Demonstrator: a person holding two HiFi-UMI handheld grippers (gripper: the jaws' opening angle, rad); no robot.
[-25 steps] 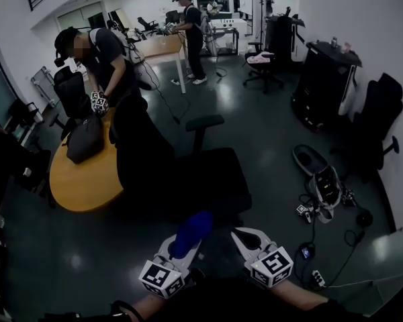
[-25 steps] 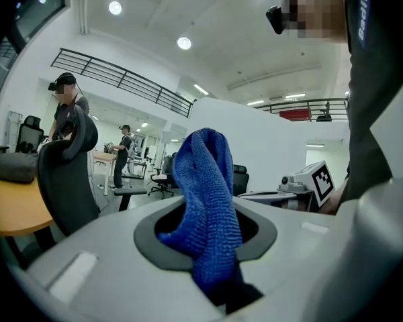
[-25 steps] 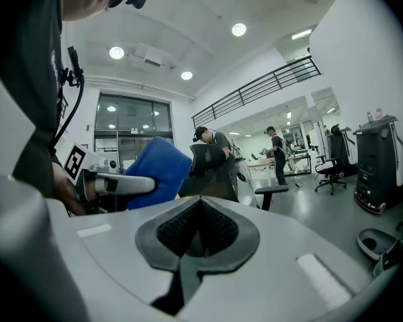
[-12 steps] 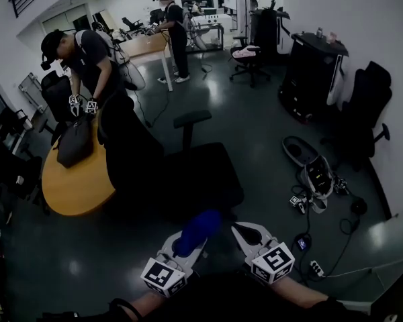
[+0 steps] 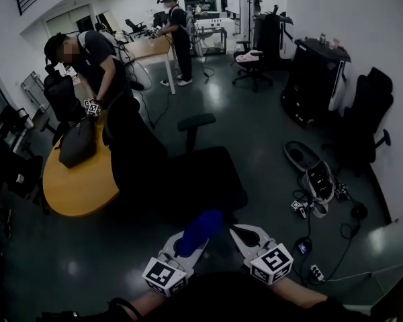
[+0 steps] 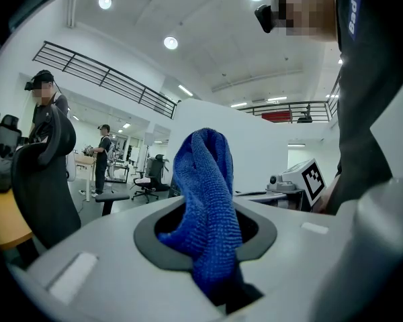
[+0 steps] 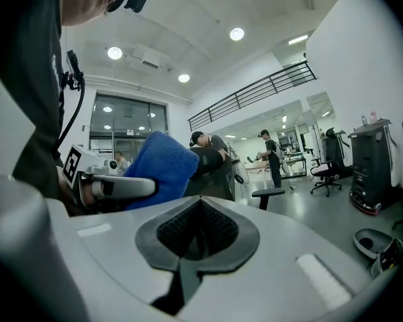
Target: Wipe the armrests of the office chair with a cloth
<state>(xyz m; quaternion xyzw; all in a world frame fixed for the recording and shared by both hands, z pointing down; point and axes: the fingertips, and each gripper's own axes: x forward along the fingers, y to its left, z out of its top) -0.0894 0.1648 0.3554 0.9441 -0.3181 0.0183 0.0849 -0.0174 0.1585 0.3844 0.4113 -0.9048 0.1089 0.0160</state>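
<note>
A black office chair (image 5: pixel 181 173) stands in front of me, its back to the left. One armrest (image 5: pixel 196 121) sticks up on its far side. My left gripper (image 5: pixel 185 244) is shut on a blue cloth (image 5: pixel 198 231), which pokes out past the jaws toward the chair seat. In the left gripper view the blue cloth (image 6: pixel 205 206) fills the gap between the jaws. My right gripper (image 5: pixel 244 236) is beside it, shut and holding nothing. Both hang low, just short of the seat's near edge. The right gripper view shows the blue cloth (image 7: pixel 158 168) at left and the armrest (image 7: pixel 266 194) beyond.
A round wooden table (image 5: pixel 77 180) with a dark bag (image 5: pixel 77 143) stands left of the chair; a person (image 5: pixel 87 62) leans over it. Another person (image 5: pixel 178 35) works at a far desk. Cables and a headset-like device (image 5: pixel 319 183) litter the floor right. More chairs (image 5: pixel 366 123) line the right wall.
The view has shifted slightly. Both grippers stay low at the seat's near edge, the cloth still held. The person at the round table has moved their hands over the bag.
</note>
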